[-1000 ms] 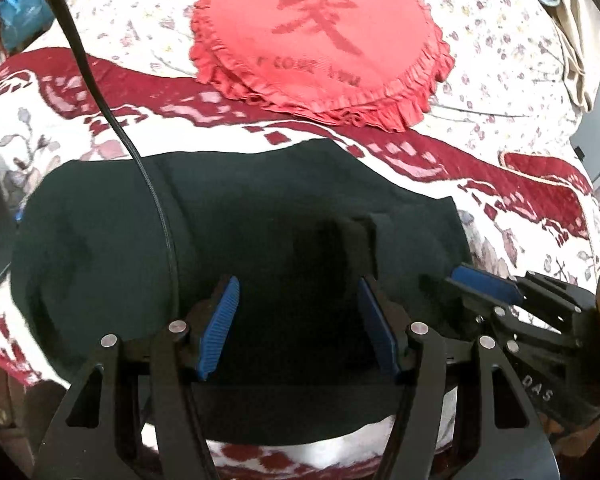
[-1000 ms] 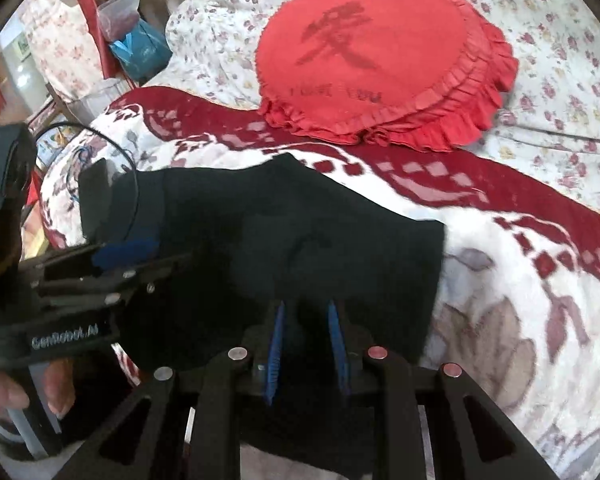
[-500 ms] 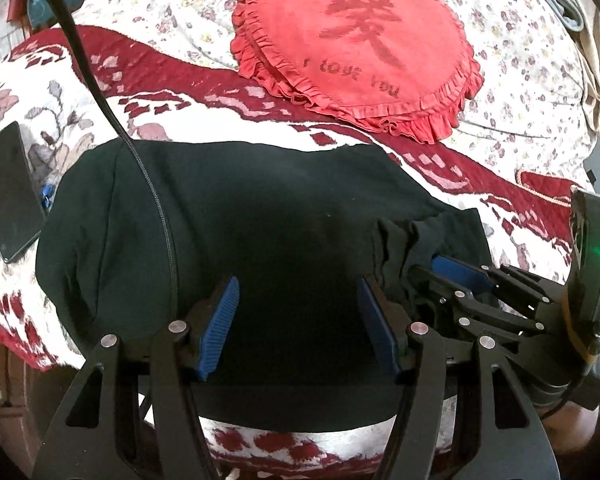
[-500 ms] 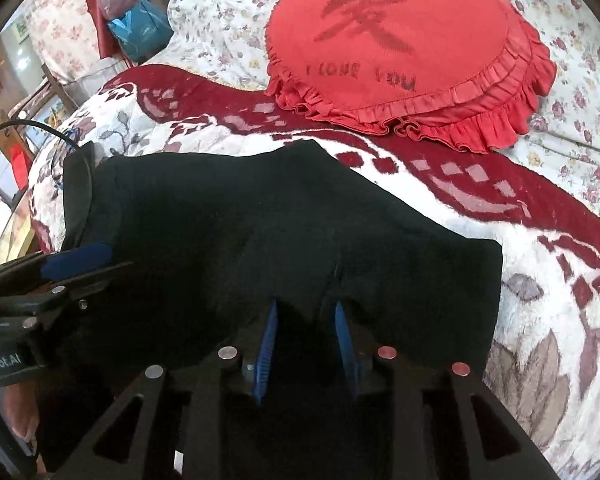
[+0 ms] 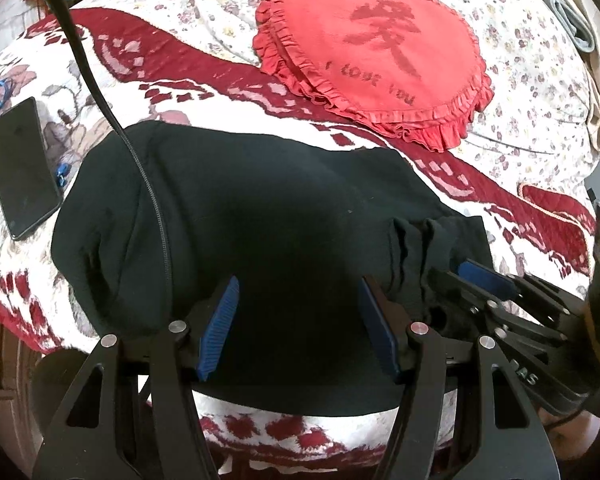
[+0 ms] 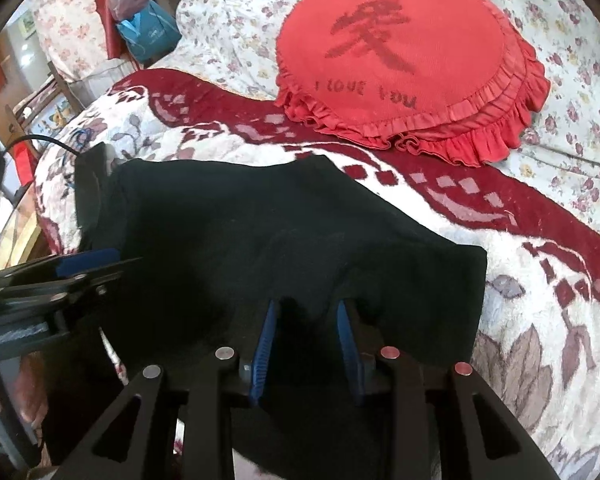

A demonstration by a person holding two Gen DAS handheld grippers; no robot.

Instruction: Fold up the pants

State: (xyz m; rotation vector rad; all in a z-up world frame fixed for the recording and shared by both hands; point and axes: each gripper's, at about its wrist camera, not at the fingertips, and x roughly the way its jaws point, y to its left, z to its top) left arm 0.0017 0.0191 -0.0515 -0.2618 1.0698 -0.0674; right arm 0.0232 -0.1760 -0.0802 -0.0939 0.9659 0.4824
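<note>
The black pants (image 5: 268, 216) lie folded on the red and white blanket; they also show in the right wrist view (image 6: 260, 232). My left gripper (image 5: 298, 284) is open above the near part of the pants, with nothing between its blue pads. My right gripper (image 6: 306, 308) has its jaws partly apart with a bunch of black fabric between them near the pants' right edge. It shows from the side in the left wrist view (image 5: 480, 276), beside a gathered ridge of cloth. The left gripper shows at the left edge of the right wrist view (image 6: 88, 260).
A red heart-shaped cushion (image 5: 380, 60) lies beyond the pants on the floral bedspread (image 5: 540, 92). A black phone (image 5: 22, 168) lies on the blanket to the left. A black cable (image 5: 112, 120) hangs across the pants. Bags and furniture (image 6: 140, 36) stand at the far left.
The right gripper's jaws have widened around the fabric and it has drawn back. Both cameras have pulled back and to the left, and the phone has come into view.
</note>
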